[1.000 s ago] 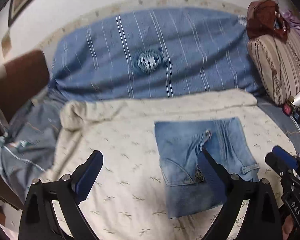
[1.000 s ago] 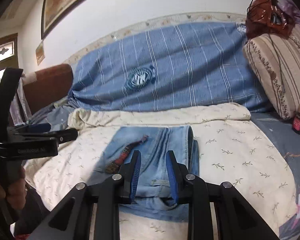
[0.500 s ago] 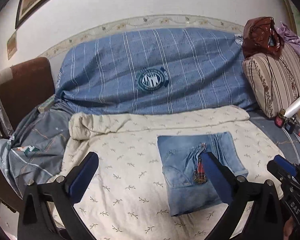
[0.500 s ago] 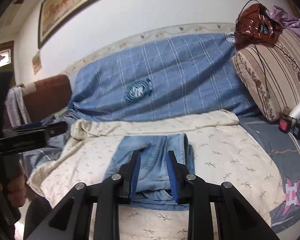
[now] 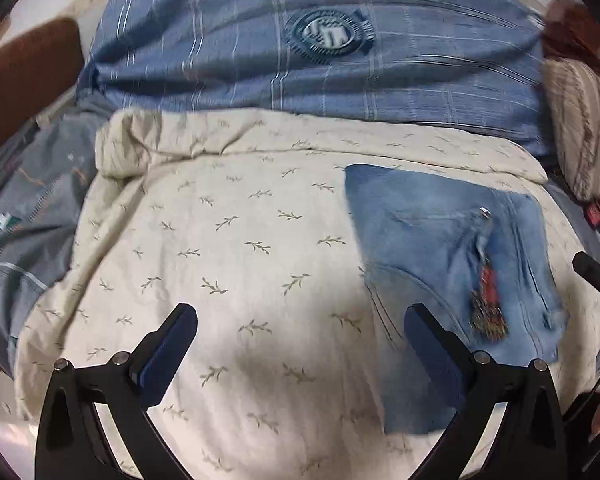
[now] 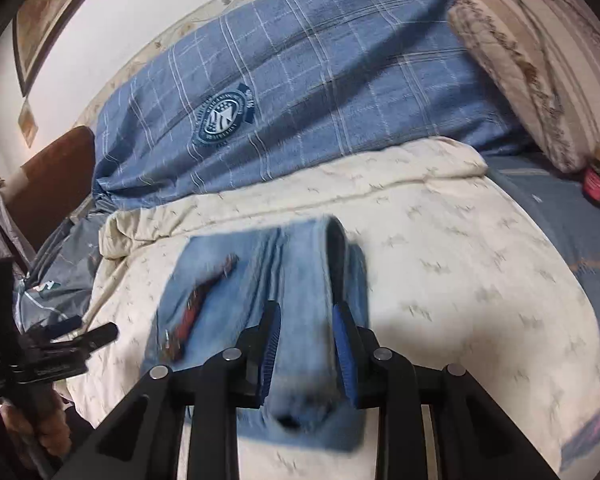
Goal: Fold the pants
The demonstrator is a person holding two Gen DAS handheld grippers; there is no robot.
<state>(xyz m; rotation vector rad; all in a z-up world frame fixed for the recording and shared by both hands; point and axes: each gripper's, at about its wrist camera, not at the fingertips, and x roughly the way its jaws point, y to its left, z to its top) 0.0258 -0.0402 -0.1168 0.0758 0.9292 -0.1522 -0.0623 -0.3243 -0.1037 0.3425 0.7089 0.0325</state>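
Light blue jeans (image 5: 432, 248) lie folded into a compact rectangle on a cream leaf-print blanket (image 5: 240, 264), with a red beaded tassel (image 5: 487, 300) on top. My left gripper (image 5: 300, 344) is wide open and empty above the blanket, its right finger over the jeans' left edge. In the right wrist view the jeans (image 6: 236, 292) lie right under my right gripper (image 6: 306, 340). Its jaws stand a little apart with the folded right edge of the jeans seen between them. Whether they touch the cloth I cannot tell.
A blue striped cover with a round crest (image 6: 224, 114) drapes the sofa back. A striped cushion (image 6: 540, 64) stands at the right, a grey-blue cloth (image 5: 24, 224) lies at the left. Small red items (image 6: 596, 186) sit at the right edge.
Both grippers have dropped lower and closer to the blanket and jeans. The jeans have not moved. The left stays wide open, the right keeps its narrow gap.
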